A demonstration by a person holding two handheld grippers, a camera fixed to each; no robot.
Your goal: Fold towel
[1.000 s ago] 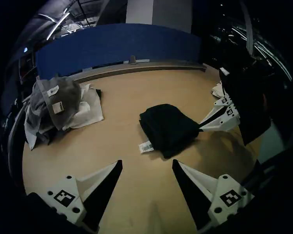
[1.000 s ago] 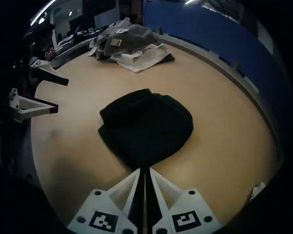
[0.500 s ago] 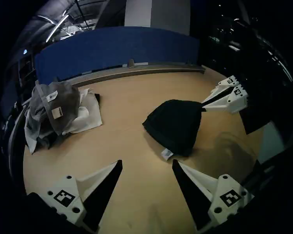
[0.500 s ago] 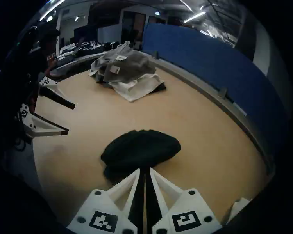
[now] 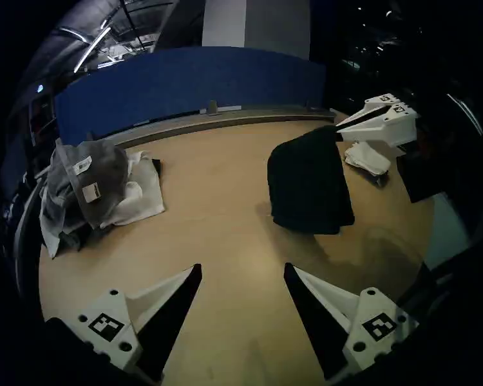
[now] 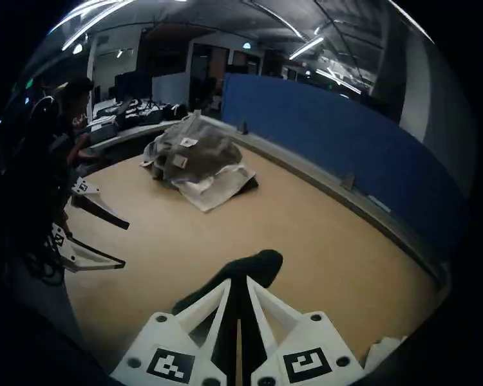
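The dark towel [image 5: 309, 183] looks soft, light and limp; a corner or hem suits a grip. The right gripper [image 6: 239, 283] pinches its top edge in the jaws, cloth hanging below them toward the bench [image 5: 216, 212]. The left gripper [image 5: 241, 266] holds its jaws wide and empty, towel well ahead, rightward.

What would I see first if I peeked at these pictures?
Seen from the left gripper view, a black towel hangs from the shut right gripper over the right side of the wooden table. A messy pile of grey and white towels sits at the table's left, and a long blue partition runs behind.
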